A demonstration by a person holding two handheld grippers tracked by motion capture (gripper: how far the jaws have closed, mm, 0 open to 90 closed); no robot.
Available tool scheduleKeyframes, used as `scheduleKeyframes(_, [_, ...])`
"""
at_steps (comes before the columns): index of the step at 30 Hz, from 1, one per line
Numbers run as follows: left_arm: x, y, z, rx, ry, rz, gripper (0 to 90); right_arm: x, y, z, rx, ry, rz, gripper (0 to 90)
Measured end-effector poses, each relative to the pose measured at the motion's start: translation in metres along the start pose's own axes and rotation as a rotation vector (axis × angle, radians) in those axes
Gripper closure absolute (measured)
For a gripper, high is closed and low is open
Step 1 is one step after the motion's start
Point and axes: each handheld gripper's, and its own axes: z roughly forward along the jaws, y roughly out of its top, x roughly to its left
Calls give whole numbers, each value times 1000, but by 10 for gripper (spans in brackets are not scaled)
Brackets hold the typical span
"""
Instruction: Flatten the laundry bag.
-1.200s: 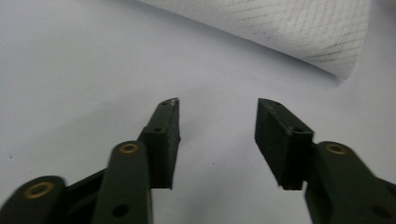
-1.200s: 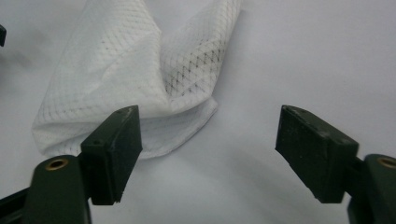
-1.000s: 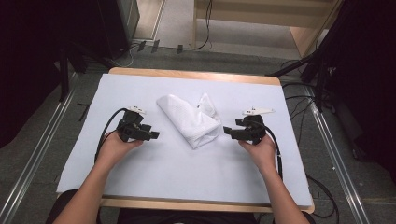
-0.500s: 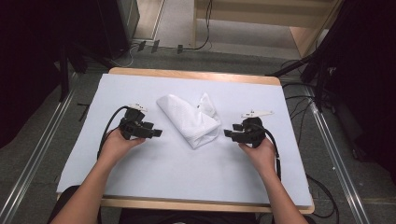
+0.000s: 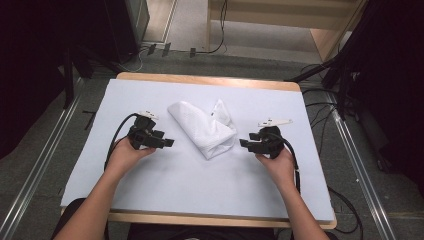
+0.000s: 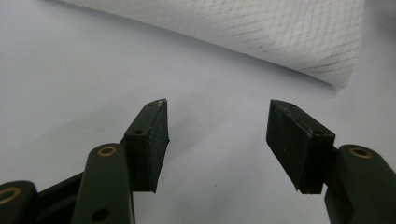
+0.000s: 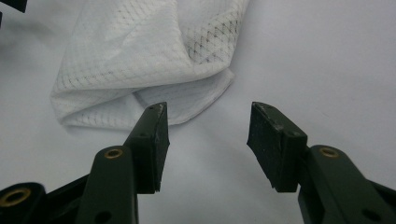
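The white cloth [image 5: 202, 129] lies in the middle of the high view, on the pale sheet of the table [image 5: 200, 185], between the two tools. The left gripper [image 5: 169, 143] is just beside its left edge, the right gripper [image 5: 243, 143] just beside its lower right end; both have jaws spread apart and hold nothing. The cloth is folded into a soft, long bundle with fine diamond mesh texture [image 7: 140, 60].

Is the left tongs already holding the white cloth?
No, the left tongs stand open over bare table, and the white cloth lies beyond their tips, untouched.
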Motion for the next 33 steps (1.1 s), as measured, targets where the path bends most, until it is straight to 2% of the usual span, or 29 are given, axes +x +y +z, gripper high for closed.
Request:
scheduleKeyframes(19, [1, -1, -2, -5, 8, -9, 394, -1, 0, 1, 16, 1, 4, 483])
scheduleKeyframes(21, [2, -1, -2, -6, 9, -10, 394, -1, 1, 2, 10, -7, -4, 483])
scheduleKeyframes(24, [4, -1, -3, -3, 7, -13, 394, -4, 4, 3, -5, -15, 11, 491])
scheduleKeyframes(27, [4, -1, -4, -5, 0, -28, 395, -5, 4, 4, -3, -19, 10, 506])
scheduleKeyframes(28, [4, 0, -5, -5, 2, -29, 395, -6, 5, 5, 0, -16, 21, 544])
scheduleKeyframes(29, [4, 0, -5, -5, 2, -29, 395, -6, 5, 5, 0, -16, 21, 544])
scheduleKeyframes(30, [4, 0, -6, -9, 5, -30, 395, -7, 6, 7, 4, -9, 24, 616])
scheduleKeyframes(33, [4, -1, -7, -10, 8, -27, 395, -5, 10, 12, 16, 6, 33, 695])
